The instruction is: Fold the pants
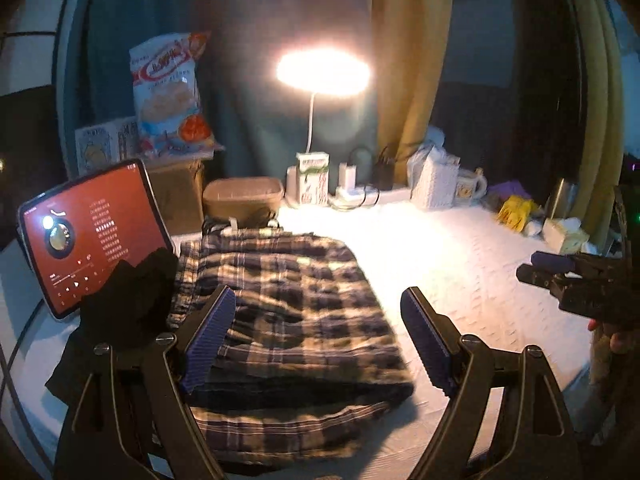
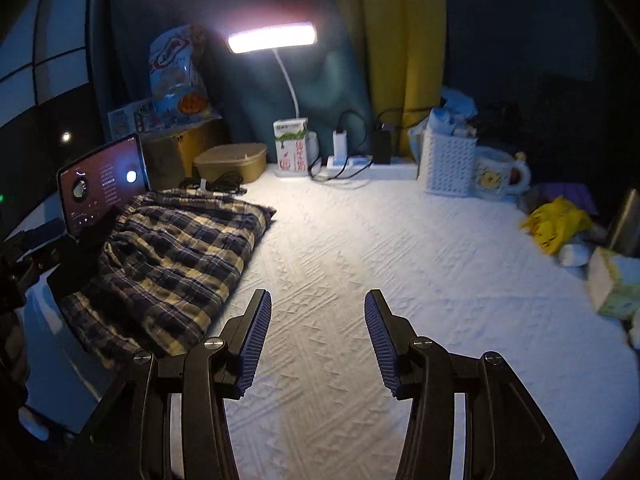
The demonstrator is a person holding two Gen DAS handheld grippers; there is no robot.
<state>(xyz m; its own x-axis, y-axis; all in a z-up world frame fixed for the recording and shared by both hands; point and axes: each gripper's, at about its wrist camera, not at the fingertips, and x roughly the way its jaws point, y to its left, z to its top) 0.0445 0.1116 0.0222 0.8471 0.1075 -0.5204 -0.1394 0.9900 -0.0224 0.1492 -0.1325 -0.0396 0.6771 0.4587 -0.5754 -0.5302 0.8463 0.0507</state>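
The plaid pants (image 1: 292, 300) lie folded in a thick bundle on the white textured cloth (image 1: 480, 272). My left gripper (image 1: 316, 340) hangs open above the bundle's near end, nothing between its blue pads. In the right wrist view the same pants (image 2: 168, 256) lie at the left, and my right gripper (image 2: 316, 340) stands open over bare cloth (image 2: 380, 248) to their right, holding nothing. The right gripper (image 1: 560, 276) also shows at the right edge of the left wrist view, away from the pants.
A lit tablet (image 1: 88, 236) leans at the left with a dark cloth (image 1: 128, 308) in front of it. Along the back stand a tan box (image 1: 244, 196), a lamp (image 1: 320, 72), a milk carton (image 2: 290, 146), a power strip (image 2: 372, 164), a white basket (image 2: 448, 160) and a mug (image 2: 500, 172). Yellow bag (image 2: 556, 220) at right.
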